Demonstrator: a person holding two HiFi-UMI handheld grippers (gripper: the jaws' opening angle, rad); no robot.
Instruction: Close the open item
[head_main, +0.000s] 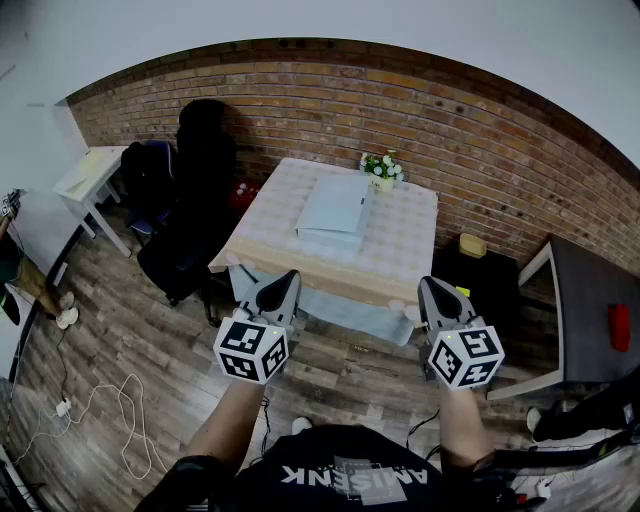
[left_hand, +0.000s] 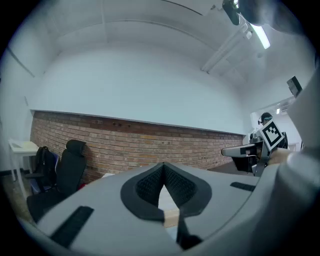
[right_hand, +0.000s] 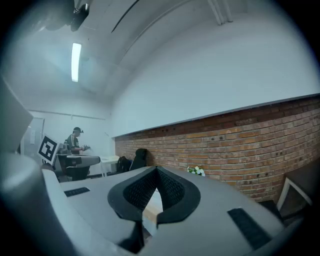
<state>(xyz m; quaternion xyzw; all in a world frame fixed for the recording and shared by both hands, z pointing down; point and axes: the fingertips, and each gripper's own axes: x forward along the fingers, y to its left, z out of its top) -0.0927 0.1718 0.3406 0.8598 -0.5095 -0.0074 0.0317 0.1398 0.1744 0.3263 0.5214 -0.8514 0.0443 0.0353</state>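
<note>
Jaws closed, both grippers (head_main: 289, 278) (head_main: 429, 285) hang well short of grey item (head_main: 335, 205).

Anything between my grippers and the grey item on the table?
Nothing visible. The left gripper and right gripper hang short of the table; only bare tablecloth lies before the grey item. The flower pot stands beyond it, by the wall.

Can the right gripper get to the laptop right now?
Probably not yet: the right gripper hangs short of the table, while the laptop lies further in, near the flowers. Nothing stands between them.
</note>
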